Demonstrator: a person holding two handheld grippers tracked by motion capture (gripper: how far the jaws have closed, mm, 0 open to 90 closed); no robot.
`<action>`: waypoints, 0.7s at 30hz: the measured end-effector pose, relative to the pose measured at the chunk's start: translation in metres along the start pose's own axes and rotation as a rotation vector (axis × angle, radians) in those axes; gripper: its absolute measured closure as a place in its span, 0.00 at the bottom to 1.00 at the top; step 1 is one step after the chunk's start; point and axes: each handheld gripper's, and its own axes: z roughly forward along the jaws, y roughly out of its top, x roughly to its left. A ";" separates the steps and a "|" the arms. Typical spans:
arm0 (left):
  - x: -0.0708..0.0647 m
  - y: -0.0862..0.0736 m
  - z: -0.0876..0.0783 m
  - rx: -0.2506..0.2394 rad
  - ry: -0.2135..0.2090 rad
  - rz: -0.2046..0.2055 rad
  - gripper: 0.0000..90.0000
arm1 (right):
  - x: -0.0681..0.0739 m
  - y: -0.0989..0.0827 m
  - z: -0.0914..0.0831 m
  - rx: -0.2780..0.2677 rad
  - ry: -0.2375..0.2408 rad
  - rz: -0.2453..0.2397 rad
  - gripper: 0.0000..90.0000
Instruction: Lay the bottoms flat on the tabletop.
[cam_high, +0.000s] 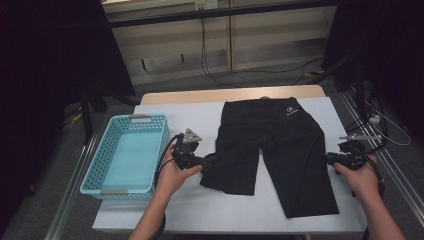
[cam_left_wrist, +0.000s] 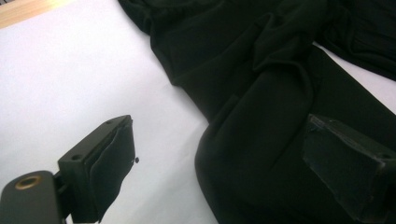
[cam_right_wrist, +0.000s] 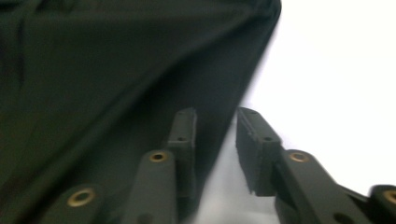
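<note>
Black shorts (cam_high: 272, 150) lie flat on the white table (cam_high: 200, 210), waistband at the far edge, legs toward us; a turquoise basket (cam_high: 125, 155) stands to the left. Left gripper (cam_left_wrist: 219, 163) — jaws wide apart, straddling the outer hem of the left leg, not pinching. Right gripper (cam_right_wrist: 215, 140) — jaws a little apart astride the right leg's outer edge, no cloth pressed. We judge a fold is being set up: we should seat both edges deep between the pads, close firmly, then lift evenly — one loose side would skew the fold.
</note>
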 end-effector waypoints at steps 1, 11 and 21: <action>-0.001 0.000 0.000 0.001 -0.003 0.002 0.11 | 0.001 -0.006 -0.005 0.002 0.018 0.003 0.82; -0.004 0.002 0.002 0.009 -0.003 0.018 0.11 | 0.011 -0.025 -0.022 -0.026 0.046 -0.046 1.00; -0.004 0.002 -0.001 0.003 0.004 0.015 0.11 | -0.021 -0.023 -0.031 -0.093 -0.022 0.005 0.89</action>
